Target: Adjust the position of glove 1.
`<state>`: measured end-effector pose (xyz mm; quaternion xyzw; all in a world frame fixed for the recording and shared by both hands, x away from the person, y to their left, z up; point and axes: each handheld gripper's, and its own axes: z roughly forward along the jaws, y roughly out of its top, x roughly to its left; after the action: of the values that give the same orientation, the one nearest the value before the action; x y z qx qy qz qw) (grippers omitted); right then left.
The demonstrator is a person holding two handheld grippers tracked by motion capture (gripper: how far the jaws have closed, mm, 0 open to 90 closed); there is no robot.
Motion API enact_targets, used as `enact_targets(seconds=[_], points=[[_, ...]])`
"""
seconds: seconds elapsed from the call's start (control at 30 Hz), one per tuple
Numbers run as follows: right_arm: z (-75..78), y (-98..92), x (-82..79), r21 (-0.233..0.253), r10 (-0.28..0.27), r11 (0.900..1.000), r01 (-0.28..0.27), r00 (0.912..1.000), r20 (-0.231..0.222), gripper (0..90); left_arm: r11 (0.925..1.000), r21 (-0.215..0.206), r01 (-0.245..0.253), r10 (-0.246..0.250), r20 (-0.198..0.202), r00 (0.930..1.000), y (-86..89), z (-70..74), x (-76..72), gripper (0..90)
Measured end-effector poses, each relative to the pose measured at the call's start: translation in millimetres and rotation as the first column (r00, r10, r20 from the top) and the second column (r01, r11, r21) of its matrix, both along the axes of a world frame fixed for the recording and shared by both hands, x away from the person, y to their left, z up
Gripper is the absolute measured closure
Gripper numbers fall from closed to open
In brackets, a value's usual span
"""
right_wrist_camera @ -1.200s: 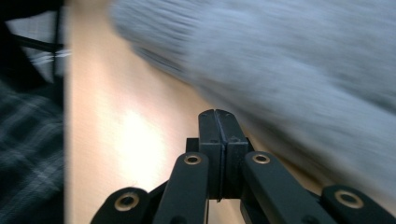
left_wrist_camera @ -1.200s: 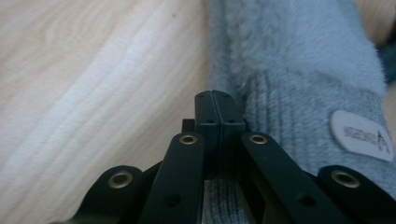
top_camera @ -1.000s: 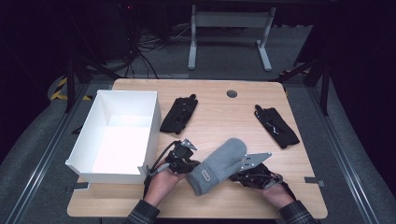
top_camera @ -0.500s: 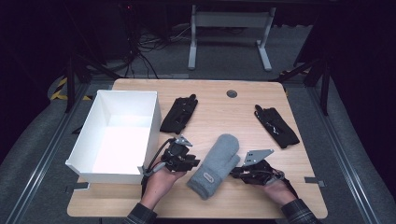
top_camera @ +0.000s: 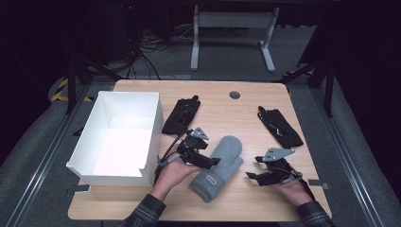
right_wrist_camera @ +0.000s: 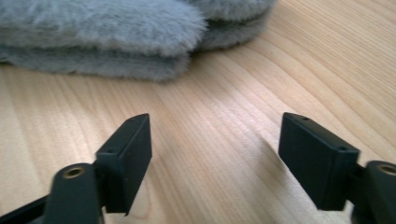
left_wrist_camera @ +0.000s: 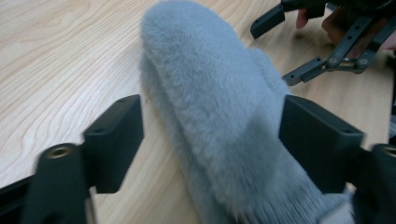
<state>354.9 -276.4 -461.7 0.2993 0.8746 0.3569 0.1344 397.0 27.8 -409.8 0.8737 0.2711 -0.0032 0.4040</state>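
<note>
Grey mitten (top_camera: 217,166), flat near table's front edge, cuff between my left gripper (left_wrist_camera: 210,135) jaws, spread wide; I close low across cuff; right gripper (right_wrist_camera: 217,154) spread, empty

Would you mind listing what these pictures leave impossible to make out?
- Small label on the grey mitten: high view, too small to read.
- Mitten cuff: left gripper view, cut off by the bottom edge and blurred.
- Near inside wall of the white box: high view, hidden by its own rim.
- Details of the two black gloves: high view, too dark and small.
</note>
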Motion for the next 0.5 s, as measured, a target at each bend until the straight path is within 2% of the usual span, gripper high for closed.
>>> enact_targets(seconds=[0.1,0.2,0.3,0.47,0.5], points=[[-1.8,0.1,1.5,-0.012,-0.009,1.000,0.009,1.0000,0.002,22.0,0.9999,0.002,0.011,-0.011,-0.008,0.9999,-6.2,-3.9,2.0,14.5],[-3.5,-0.5,3.5,-0.011,-0.018,1.000,0.018,0.9998,0.001,19.9,0.9994,0.028,0.022,-0.021,-0.009,0.9997,-16.0,-13.0,5.0,12.5],[-4.2,-0.8,4.3,-0.008,-0.021,1.000,0.021,0.9998,0.002,18.4,0.9983,0.048,0.032,-0.031,-0.028,0.9991,-20.7,-20.9,6.8,10.0],[-4.8,-0.8,4.7,-0.004,-0.020,1.000,0.020,0.9998,0.004,17.9,0.9977,0.056,0.039,-0.036,-0.058,0.9976,-24.0,-34.6,9.3,7.6],[-4.8,-0.8,4.8,-0.004,-0.020,1.000,0.020,0.9998,0.004,17.9,0.9981,0.047,0.041,-0.038,-0.058,0.9976,-24.0,-36.6,9.5,7.1]])
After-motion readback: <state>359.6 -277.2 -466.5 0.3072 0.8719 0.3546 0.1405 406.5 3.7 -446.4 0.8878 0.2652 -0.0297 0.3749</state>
